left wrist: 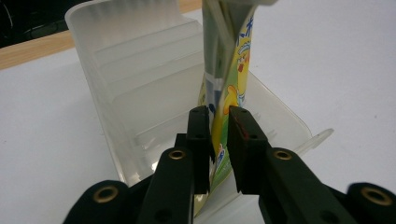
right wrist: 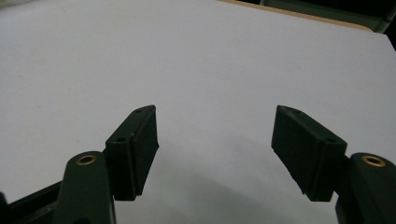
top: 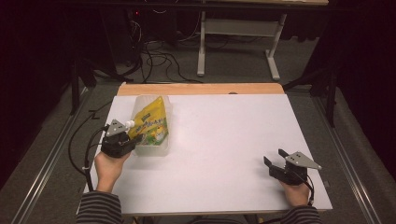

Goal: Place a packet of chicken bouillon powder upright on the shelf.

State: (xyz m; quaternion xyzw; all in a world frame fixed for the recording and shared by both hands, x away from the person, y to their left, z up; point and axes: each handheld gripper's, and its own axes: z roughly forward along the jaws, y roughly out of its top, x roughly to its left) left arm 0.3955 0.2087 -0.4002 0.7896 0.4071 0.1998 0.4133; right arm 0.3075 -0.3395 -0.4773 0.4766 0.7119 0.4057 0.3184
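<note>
White table (top: 224,154) bears a glossy, seemingly crumpled yellow pouch (top: 150,122).

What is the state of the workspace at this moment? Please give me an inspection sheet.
Surface: white table top with a wooden strip along the far edge; bare apart from the job's things.
Job's things: yellow pouch with a white spout, lying in a translucent plastic tray near the left side.
Clutter: nothing seen.
Grippers: left gripper at the tray's near end, its jaws narrowly apart around the pouch's edge, a slim gap showing on the right side; right gripper open, holding nothing, over bare table near the right edge.
Cables: black cable trails from the left gripper off the table; more cables on the floor beyond.
Surroundings: grey floor, a table frame behind, dark room.
</note>
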